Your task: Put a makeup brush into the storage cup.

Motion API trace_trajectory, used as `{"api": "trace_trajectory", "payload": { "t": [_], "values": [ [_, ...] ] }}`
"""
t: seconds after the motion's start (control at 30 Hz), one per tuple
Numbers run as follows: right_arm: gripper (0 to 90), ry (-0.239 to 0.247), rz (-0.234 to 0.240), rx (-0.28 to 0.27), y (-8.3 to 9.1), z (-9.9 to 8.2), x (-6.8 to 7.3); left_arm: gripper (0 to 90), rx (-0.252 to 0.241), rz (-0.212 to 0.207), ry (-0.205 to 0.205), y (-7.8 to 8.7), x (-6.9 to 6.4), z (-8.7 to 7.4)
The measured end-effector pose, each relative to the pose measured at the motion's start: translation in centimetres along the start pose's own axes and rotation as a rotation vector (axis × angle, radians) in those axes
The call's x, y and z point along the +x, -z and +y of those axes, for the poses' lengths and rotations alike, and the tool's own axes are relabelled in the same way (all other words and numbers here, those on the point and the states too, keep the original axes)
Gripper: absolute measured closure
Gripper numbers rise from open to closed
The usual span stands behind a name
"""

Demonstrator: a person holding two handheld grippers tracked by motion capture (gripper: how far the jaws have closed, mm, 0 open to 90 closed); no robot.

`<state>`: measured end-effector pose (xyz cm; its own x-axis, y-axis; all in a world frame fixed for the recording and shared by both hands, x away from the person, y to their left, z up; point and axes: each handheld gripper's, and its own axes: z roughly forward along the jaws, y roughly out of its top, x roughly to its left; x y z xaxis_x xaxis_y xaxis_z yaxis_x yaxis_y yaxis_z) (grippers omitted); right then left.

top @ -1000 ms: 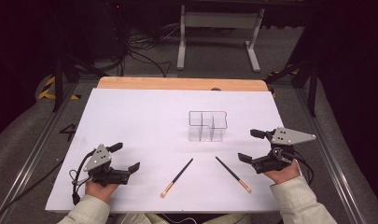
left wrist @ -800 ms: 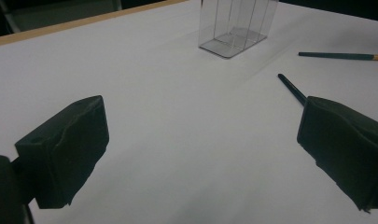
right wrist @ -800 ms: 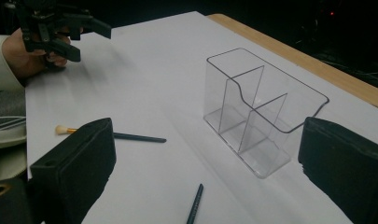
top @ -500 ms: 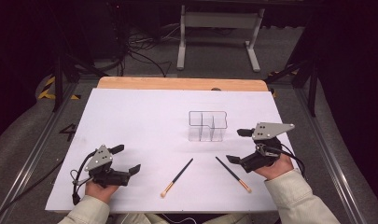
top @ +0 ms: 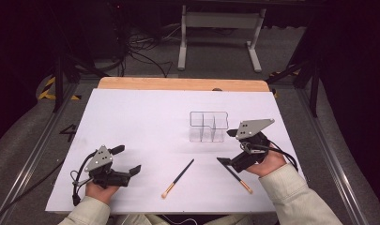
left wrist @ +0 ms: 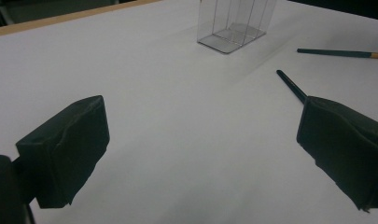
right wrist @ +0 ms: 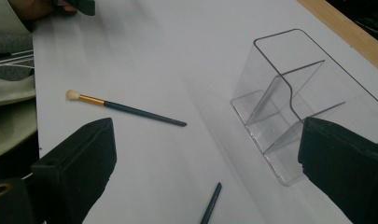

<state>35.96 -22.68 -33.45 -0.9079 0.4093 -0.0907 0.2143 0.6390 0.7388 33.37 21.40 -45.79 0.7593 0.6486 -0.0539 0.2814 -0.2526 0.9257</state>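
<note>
Toward five o'clock on the white table sheet [top: 145,122], the right gripper [top: 229,147] hangs in the person's right hand [top: 265,164] with its two black jaws spread wide and nothing between them. Directly under it lies a dark-handled makeup brush [top: 234,175], running from the lower jaw at about eleven o'clock to its pale bristle tip at five o'clock; the right gripper view shows just the dark end of that handle [right wrist: 211,204] on the sheet between the jaws, apart from both. At eleven o'clock from this gripper, near it, stands the clear divided organizer [top: 208,125], upright, with nothing visible inside. Farther out, toward nine o'clock, a second makeup brush [top: 178,178] lies at the table's six o'clock, its handle pointing to one o'clock and its bristles to seven. Well apart at the table's seven o'clock, the left gripper [top: 128,161] rests low in the left hand [top: 99,190], jaws likewise parted and holding nothing; the left gripper view shows bare sheet between them, with the second brush's handle tip just beyond the right-hand jaw.
</note>
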Motion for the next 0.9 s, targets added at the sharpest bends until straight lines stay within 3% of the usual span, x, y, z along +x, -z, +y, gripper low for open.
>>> {"api": "trace_trajectory", "payload": {
  "t": [0.9],
  "values": [
    [4.7,0.105,0.062,0.110,-3.8,4.7,1.1,2.6,0.004,0.005,0.009,0.1,0.2,-0.2]
  ]
}}
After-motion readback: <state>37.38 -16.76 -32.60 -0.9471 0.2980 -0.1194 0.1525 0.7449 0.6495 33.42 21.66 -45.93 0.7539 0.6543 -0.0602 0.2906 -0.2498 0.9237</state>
